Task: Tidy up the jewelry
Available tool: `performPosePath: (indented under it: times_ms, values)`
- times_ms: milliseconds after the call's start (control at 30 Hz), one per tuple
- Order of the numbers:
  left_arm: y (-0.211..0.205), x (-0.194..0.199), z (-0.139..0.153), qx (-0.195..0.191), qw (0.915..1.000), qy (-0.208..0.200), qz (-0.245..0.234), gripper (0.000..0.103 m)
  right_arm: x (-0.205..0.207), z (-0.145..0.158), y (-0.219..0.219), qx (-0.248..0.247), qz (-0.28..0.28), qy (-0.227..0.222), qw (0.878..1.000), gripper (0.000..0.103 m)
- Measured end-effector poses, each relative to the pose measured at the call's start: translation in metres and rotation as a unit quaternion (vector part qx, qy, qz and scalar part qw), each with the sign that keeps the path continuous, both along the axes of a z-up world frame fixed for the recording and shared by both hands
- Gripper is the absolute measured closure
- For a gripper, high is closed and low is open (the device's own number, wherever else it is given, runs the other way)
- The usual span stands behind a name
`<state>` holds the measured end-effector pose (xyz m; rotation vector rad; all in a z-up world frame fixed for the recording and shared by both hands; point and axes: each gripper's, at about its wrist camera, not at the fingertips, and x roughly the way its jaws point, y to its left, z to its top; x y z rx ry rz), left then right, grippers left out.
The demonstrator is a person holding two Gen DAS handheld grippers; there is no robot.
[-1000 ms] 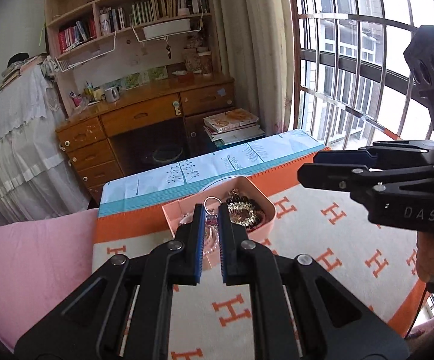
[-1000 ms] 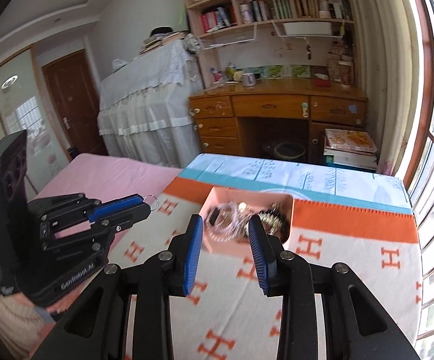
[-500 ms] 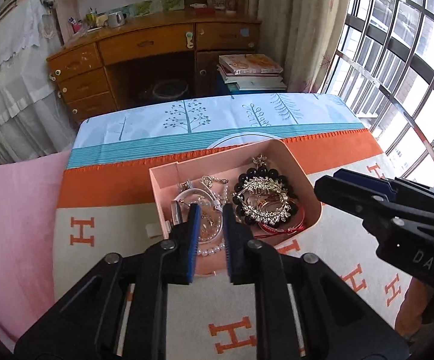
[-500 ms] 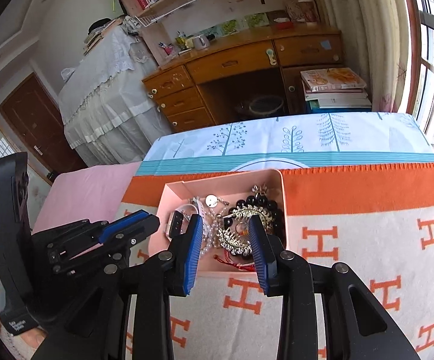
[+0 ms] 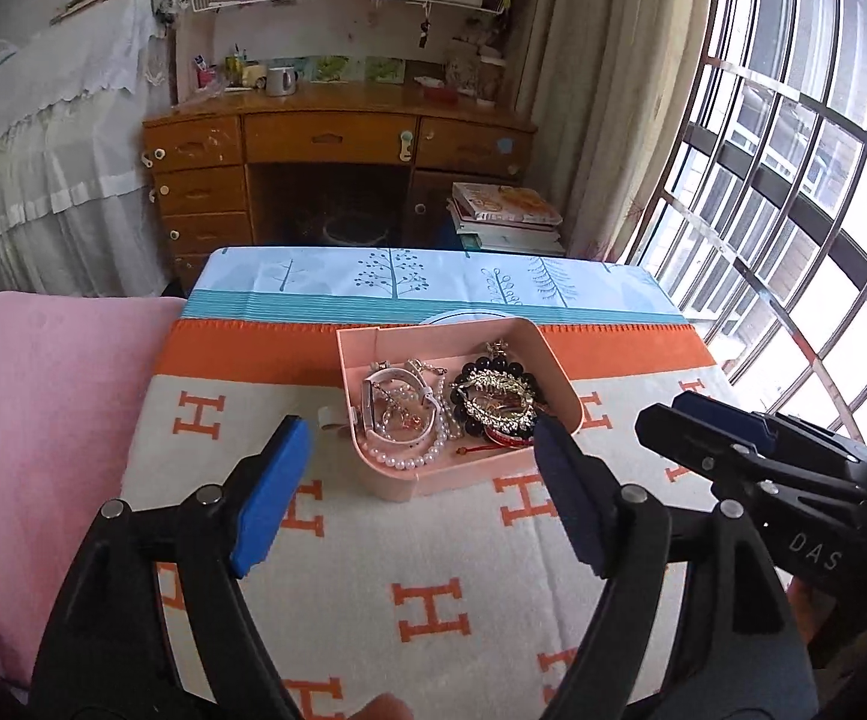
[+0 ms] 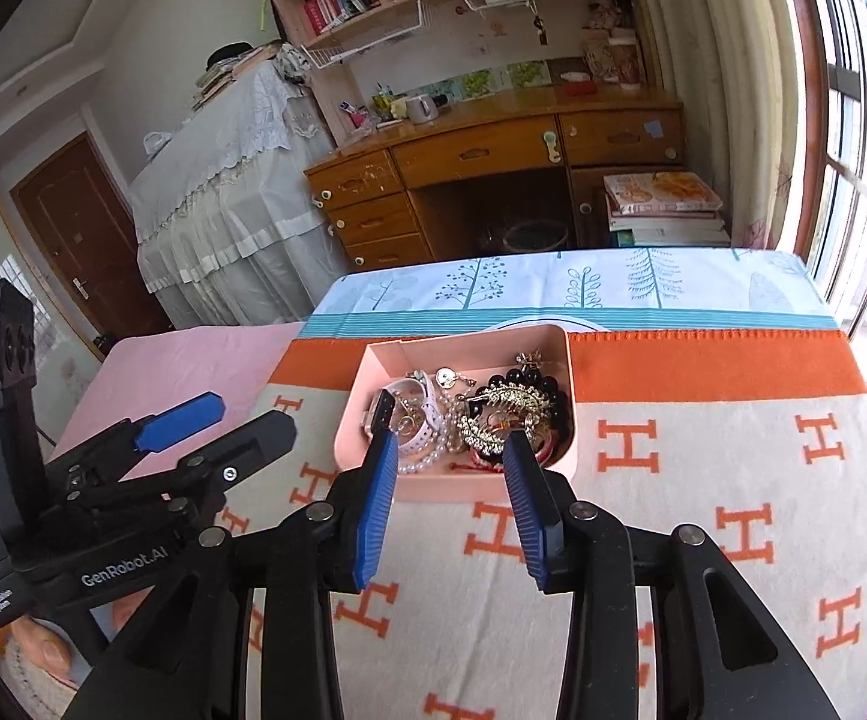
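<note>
- Right now I have the left gripper (image 5: 418,450) spread wide, its blue pads standing either side of the pink plastic tray with rounded corners (image 5: 553,360), which looks to me like a stance for reaching into it or around it; nothing sits between the pads.
- Over on the right, my right gripper (image 6: 451,462) is parted to a medium gap and empty, tips just short of the tray's near rim (image 6: 463,486), so both tools face the same pile from the near side.
- All the jewelry I can see lies heaped in that tray: a white-strapped watch (image 5: 388,399) and a string of white pearls (image 5: 415,456) on the left, a black bead bracelet with a gold leaf-shaped piece on top (image 5: 496,399) on the right, a red cord (image 5: 484,450) at the near edge.
- Just left of the tray, on the cream blanket with orange H letters (image 5: 433,540), a small pale item (image 5: 330,418) lies outside; I cannot tell what it is.
- Such a heap fits both a tangle waiting to be sorted and pieces gathered into one place.
</note>
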<state>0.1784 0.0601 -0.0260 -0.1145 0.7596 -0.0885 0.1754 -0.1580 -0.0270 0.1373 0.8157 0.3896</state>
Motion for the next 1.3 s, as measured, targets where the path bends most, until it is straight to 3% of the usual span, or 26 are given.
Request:
performPosePath:
  times_ms: [100, 267, 400, 633, 800, 967, 1300]
  values:
    - [-0.005, -0.033, 0.012, 0.008, 0.9998, -0.011, 0.014, 0.028, -0.031, 0.012, -0.006, 0.002, -0.004, -0.017, 1.0, 0.049]
    - [-0.012, -0.082, 0.024, 0.003, 0.9997, -0.014, 0.019, 0.018, -0.088, 0.032, -0.016, 0.003, -0.01, -0.042, 0.999, 0.043]
    - [-0.018, -0.126, 0.03, 0.006, 0.9993, -0.014, 0.035, 0.018, -0.136, 0.045, -0.026, 0.002, -0.017, -0.057, 0.998, 0.029]
    - [-0.027, -0.181, 0.028, 0.013, 0.9994, -0.001, 0.033, 0.018, -0.206, 0.057, -0.039, 0.005, -0.028, -0.07, 0.997, 0.02]
    - [-0.032, -0.215, 0.022, 0.027, 0.9979, -0.005, 0.058, 0.018, -0.255, 0.05, -0.043, -0.009, -0.048, -0.087, 0.995, 0.016]
    - [-0.039, -0.228, 0.016, 0.052, 0.9955, -0.006, 0.079, 0.018, -0.291, 0.04, -0.047, -0.011, -0.051, -0.081, 0.995, 0.016]
    - [-0.045, -0.224, 0.0, 0.059, 0.9939, 0.027, 0.089, 0.018, -0.296, 0.014, -0.053, -0.003, -0.061, -0.042, 0.997, 0.016]
